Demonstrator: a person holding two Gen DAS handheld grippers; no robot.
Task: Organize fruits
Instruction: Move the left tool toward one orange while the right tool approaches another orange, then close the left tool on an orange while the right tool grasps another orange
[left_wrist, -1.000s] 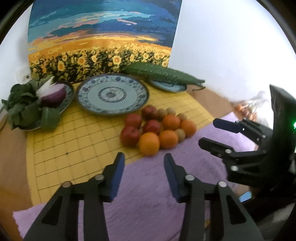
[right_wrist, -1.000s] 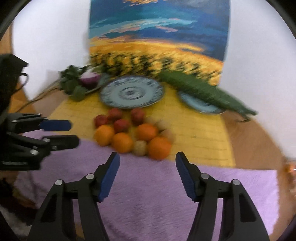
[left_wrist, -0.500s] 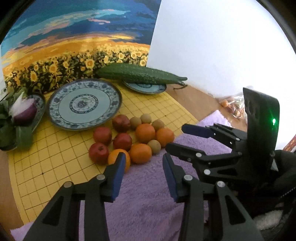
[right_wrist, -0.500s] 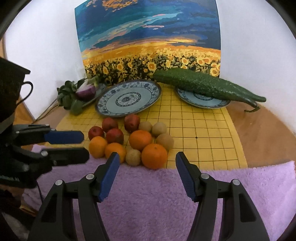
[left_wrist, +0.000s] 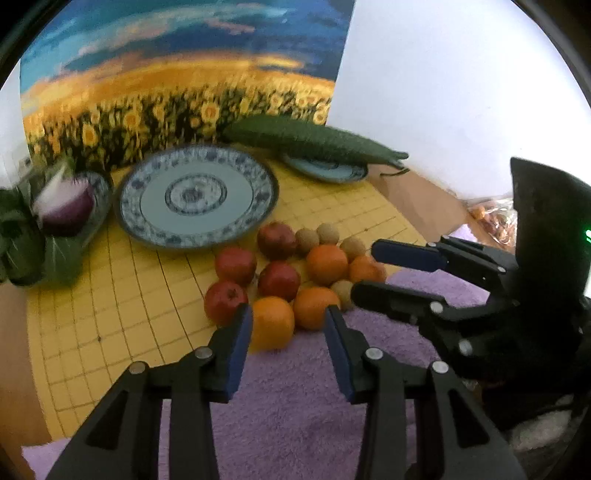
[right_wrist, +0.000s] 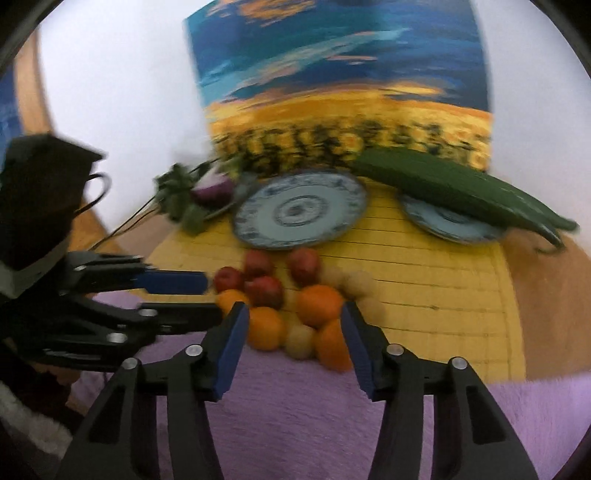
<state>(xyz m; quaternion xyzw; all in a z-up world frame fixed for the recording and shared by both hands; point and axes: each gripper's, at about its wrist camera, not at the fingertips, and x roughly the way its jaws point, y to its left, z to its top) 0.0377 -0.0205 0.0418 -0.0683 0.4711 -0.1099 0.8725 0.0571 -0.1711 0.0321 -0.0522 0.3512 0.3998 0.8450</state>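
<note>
Both the left hand-held gripper (left_wrist: 288, 325) and right hand-held gripper (right_wrist: 291, 325) are closing on nothing above the fruit pile (left_wrist: 295, 273) on the yellow mat (left_wrist: 129, 295); centre one orange (left_wrist: 271, 323) before clamping.

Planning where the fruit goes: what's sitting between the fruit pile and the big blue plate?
Nothing. In the left wrist view, only bare yellow grid mat separates the fruit pile from the big blue plate.
</note>
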